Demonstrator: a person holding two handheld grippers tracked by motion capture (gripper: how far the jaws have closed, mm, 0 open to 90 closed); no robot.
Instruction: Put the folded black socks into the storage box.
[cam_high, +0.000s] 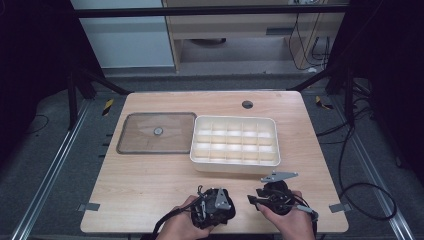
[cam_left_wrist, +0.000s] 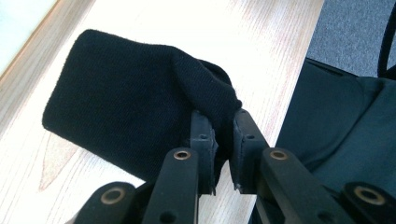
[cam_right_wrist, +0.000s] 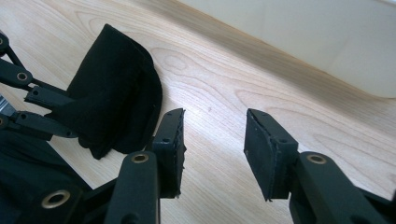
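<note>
Near edge of the bench (cam_high: 150, 200): a person's two hands come in low, each holding tongs. Left tongs (cam_left_wrist: 223, 140) pinched almost closed on a fold at one corner of a black cloth (cam_left_wrist: 126, 98), which stands lifted just above the wood, likely held up so the other tongs can reach it. Right tongs (cam_right_wrist: 212, 149) gape wide and carry nothing, pointed at the bare wood just beside the cloth, apparently ready to take a free edge. Farther in, right of centre, sits a white divided tray (cam_high: 235, 141), its compartments looking empty. To its left, just beside it, a clear flat lid (cam_high: 156, 132) lies on the bench, presumably set aside to keep the tray open.
</note>
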